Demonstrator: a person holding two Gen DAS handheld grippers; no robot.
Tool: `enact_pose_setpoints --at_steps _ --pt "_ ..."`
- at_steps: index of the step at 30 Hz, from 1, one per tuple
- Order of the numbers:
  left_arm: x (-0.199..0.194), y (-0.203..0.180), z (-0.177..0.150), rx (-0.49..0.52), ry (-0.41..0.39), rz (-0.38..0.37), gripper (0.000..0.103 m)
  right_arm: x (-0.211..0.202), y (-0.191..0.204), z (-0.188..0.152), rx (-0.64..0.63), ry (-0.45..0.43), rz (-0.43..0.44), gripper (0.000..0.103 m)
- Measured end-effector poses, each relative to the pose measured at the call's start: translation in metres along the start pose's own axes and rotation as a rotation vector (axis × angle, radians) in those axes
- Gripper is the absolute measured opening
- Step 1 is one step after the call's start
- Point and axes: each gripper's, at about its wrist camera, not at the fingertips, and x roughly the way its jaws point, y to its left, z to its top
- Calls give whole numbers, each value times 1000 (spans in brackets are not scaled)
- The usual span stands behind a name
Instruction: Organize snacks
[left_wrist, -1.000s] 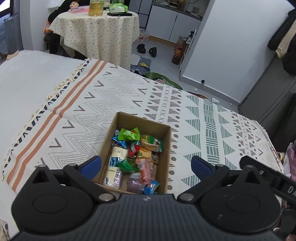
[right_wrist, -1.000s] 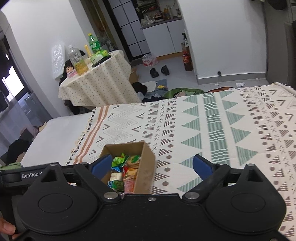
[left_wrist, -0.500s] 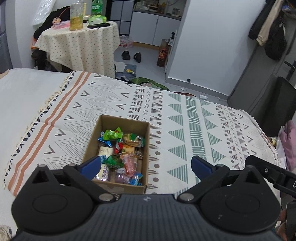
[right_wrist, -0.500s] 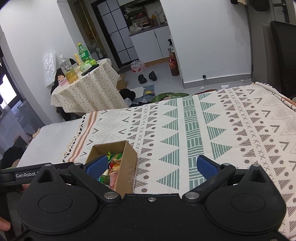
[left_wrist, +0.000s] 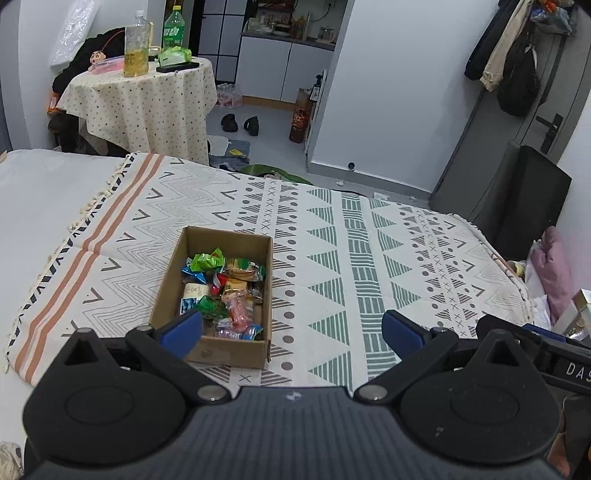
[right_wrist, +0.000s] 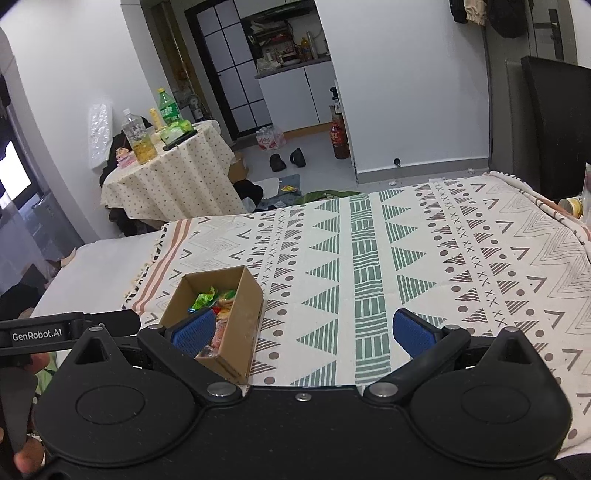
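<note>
Snacks (left_wrist: 225, 291) are sitting heaped in the cardboard box (left_wrist: 266, 273) on the near left of the patterned blanket (left_wrist: 369, 251), and both views are now showing that box smaller and farther off than a second ago, so the two tools are pulling back with nothing loose left on the cloth, which suggests the tidying is about finished. Left gripper (left_wrist: 291, 328) and right gripper (right_wrist: 303, 332) are both hanging wide apart, holding and touching nothing.
</note>
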Motion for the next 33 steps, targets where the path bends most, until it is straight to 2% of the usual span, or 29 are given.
enact_pose_setpoints --at_steps 14,19,33 --pt "-44 6 -32 30 -17 -19 103 -46 11 -26 -16 -29 -16 103" --pt "-66 6 -39 57 -48 -22 103 -69 16 -29 -6 -43 16 103" --pt "-120 15 -54 98 -118 -2 103 -119 32 -44 -77 -106 -10 103"
